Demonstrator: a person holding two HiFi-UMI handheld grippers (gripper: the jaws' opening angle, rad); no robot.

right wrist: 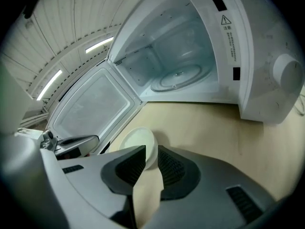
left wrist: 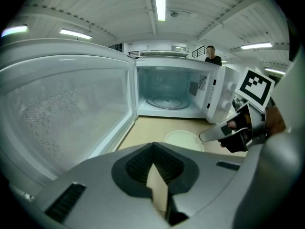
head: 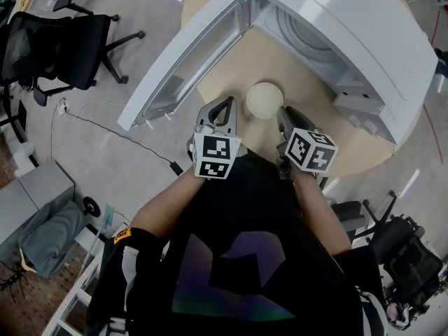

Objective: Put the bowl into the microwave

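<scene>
The round wooden table [head: 353, 149] lies under both of your grippers. The white microwave [head: 364, 40] stands on it, straight ahead of your fingers and well apart from them. Its door [head: 178, 72] is swung fully open and stretches out ahead and to the left of your left fingertips. Inside the cavity, far beyond the fingers, you see the glass plate [right wrist: 178, 78], and nothing stands on it.

Your left gripper [head: 224, 103] hovers over the near part of the table, just beside the lower edge of the door. Its two fingers [left wrist: 138, 168] are pressed together at the tips and they carry nothing.

Your right gripper [head: 282, 112] is near the left one, at its right side. Its fingers [right wrist: 125, 168] are only a little apart, and the gap is filled by the rim of the bowl [head: 264, 99], so they pinch the wall of it from inside and outside.

The bowl is pale and looks empty. It is on the table in front of the microwave, not inside, a little ahead and to the right of your left fingertips.
</scene>
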